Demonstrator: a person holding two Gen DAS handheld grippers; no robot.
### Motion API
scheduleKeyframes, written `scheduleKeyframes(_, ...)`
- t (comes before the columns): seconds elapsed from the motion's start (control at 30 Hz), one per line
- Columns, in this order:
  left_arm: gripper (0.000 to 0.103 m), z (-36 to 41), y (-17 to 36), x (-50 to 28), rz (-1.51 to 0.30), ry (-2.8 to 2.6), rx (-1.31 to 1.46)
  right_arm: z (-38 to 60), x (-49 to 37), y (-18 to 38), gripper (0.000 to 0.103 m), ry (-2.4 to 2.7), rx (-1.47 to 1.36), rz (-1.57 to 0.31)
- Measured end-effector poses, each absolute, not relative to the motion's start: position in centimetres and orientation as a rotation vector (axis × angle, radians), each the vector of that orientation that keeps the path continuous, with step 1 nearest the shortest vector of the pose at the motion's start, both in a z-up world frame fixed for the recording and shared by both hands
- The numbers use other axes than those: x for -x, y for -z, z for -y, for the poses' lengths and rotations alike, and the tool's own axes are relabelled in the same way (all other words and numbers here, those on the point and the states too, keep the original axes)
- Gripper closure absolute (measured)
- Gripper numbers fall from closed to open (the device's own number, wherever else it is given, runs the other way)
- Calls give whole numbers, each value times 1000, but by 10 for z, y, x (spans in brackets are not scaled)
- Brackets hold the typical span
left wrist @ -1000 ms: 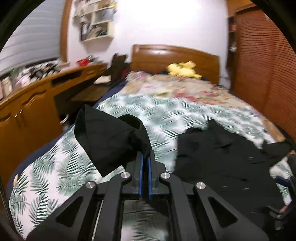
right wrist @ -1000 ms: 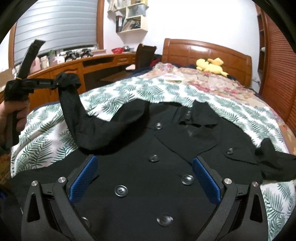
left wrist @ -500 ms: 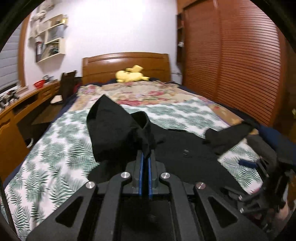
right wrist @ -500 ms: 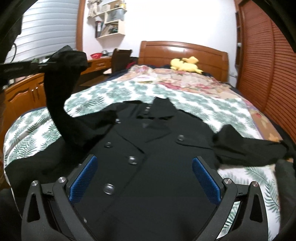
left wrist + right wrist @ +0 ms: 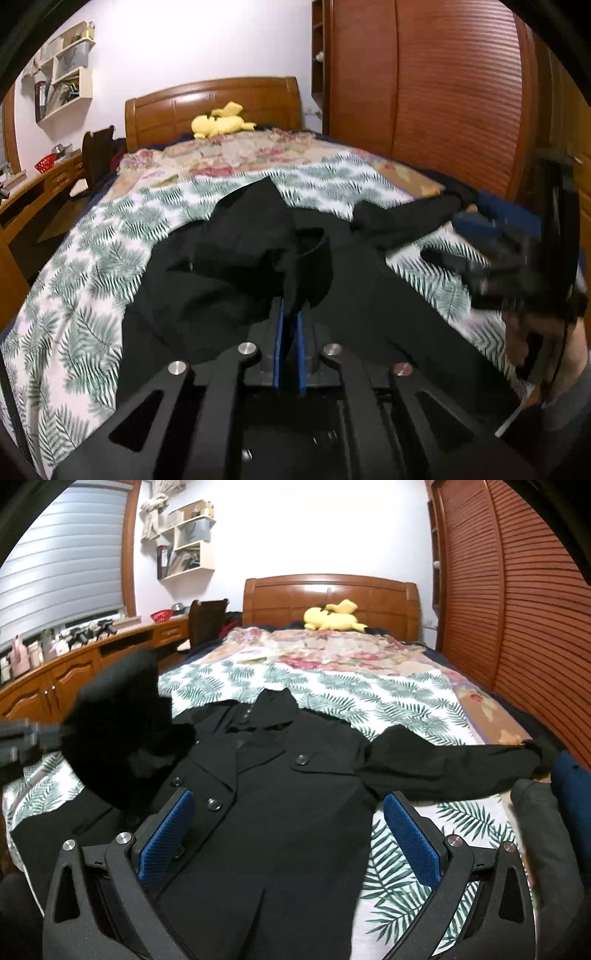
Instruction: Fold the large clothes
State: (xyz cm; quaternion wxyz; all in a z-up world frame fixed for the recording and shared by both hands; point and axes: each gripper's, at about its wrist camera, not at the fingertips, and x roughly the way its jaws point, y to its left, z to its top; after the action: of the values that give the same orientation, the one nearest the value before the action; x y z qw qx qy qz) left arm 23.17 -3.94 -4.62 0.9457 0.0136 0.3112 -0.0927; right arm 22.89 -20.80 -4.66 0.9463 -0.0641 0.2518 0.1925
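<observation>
Here, a black buttoned coat (image 5: pixel 280 805) lies front-up, spread across the palm-leaf printed bedspread (image 5: pixel 388 698). The left gripper (image 5: pixel 290 321) is clenched on the coat's left sleeve (image 5: pixel 258 251), lifting it over the body of the coat. The right gripper (image 5: pixel 288 834) hovers above the coat with its blue-padded jaws spread wide, grasping nothing. The other sleeve (image 5: pixel 443 768) stretches flat toward the wooden wardrobe (image 5: pixel 517 609).

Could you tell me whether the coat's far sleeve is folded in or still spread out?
Spread out: the right sleeve lies extended sideways from the black coat, across the leaf-print sheet.
</observation>
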Motion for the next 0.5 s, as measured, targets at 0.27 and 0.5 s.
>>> scheduleKeyframes(0.27, 80, 47, 81, -192, -701, 237, 1, 204, -225, 43, 0, -423, 120, -510)
scheduleKeyframes(0.5, 77, 44, 100, -162, -733, 212, -12, 189, -229, 56, 0, -478, 124, -549)
